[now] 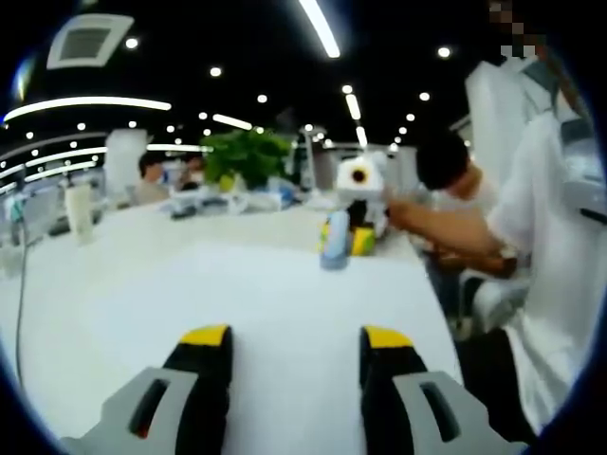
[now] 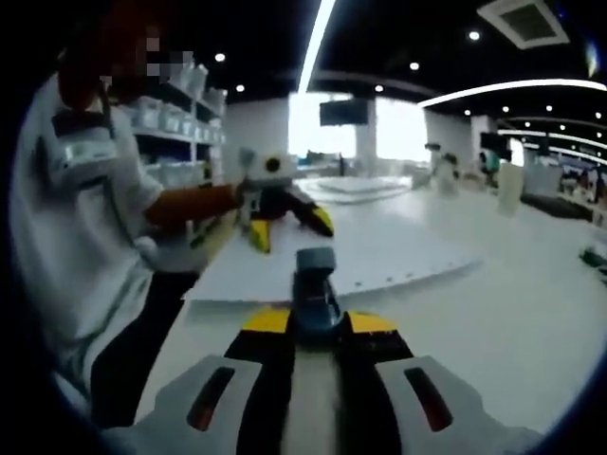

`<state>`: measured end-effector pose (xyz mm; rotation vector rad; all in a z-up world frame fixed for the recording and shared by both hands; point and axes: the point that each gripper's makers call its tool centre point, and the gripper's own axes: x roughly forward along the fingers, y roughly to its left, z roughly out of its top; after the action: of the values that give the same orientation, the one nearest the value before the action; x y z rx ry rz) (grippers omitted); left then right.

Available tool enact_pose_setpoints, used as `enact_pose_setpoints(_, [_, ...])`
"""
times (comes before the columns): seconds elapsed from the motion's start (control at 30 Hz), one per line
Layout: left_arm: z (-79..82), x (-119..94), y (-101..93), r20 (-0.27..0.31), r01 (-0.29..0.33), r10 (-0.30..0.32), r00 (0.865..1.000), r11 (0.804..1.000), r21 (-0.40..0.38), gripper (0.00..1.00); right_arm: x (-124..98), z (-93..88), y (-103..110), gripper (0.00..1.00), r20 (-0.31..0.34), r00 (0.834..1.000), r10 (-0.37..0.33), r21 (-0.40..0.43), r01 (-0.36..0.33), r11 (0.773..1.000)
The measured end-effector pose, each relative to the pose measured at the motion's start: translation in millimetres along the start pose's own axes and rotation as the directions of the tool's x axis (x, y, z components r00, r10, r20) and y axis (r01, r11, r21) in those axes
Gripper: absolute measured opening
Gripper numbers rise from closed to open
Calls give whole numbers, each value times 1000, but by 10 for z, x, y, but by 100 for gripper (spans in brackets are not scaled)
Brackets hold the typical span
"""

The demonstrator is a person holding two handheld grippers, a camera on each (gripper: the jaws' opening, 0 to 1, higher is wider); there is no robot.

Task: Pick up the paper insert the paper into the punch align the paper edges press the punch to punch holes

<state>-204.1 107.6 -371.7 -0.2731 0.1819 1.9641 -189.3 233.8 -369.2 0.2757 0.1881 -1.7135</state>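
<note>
A white sheet of paper lies flat on the white table, with a row of small holes along the edge nearest my right gripper. My right gripper is shut on a blue-grey hole punch that sits at that edge. In the left gripper view the same punch and right gripper stand at the far end of the paper. My left gripper is open, its yellow-tipped jaws wide apart just above the sheet. From the right gripper view, the left gripper hovers at the paper's far end.
The person holding both grippers stands at the table's side in a white shirt. A white cup, a green plant and clutter sit at the far part of the table. Shelves stand behind.
</note>
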Motion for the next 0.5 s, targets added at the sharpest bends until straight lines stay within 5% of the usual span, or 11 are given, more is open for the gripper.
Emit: enact_pose_setpoints(0.5, [0, -1, -3, 1, 2, -2, 1000, 1000, 0, 54, 0, 16, 81, 21, -8, 1000, -6, -72, 5, 997])
